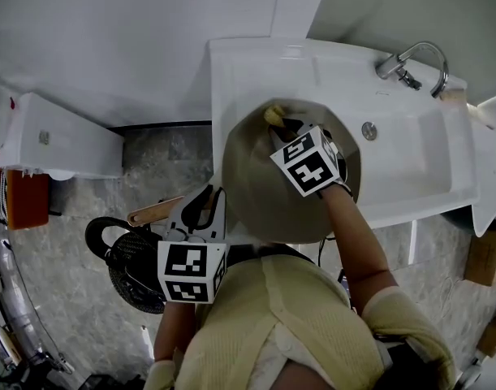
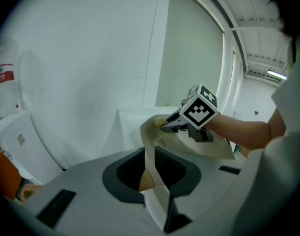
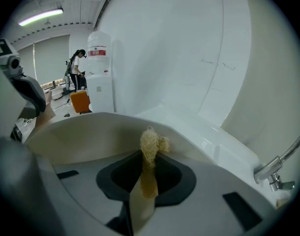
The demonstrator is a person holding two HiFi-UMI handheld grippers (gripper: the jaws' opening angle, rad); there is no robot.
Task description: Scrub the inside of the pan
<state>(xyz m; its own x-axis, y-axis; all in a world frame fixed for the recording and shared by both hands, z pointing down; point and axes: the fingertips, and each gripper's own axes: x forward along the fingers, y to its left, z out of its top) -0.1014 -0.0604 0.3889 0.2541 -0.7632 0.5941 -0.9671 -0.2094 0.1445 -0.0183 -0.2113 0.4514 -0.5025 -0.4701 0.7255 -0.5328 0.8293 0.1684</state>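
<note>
A beige pan [image 1: 260, 189] is held tilted over the white sink [image 1: 410, 161], its wooden handle [image 1: 150, 213] sticking out to the left. My left gripper [image 1: 211, 211] is shut on the pan's near rim by the handle; the thin beige rim [image 2: 157, 186] runs between its jaws [image 2: 150, 168]. My right gripper [image 1: 284, 127] reaches inside the pan and is shut on a yellow fibrous scrubber [image 1: 272, 115], which presses against the far inner wall. In the right gripper view the scrubber [image 3: 150, 145] pokes out of the jaws [image 3: 149, 168] above the pan's wall [image 3: 86, 134].
A chrome faucet [image 1: 411, 62] stands at the sink's back right. A black round object [image 1: 122, 254] lies on the floor under my left arm, and a white cabinet [image 1: 61, 140] stands to the left. A water dispenser [image 3: 98, 73] and a person [image 3: 76, 68] are far off.
</note>
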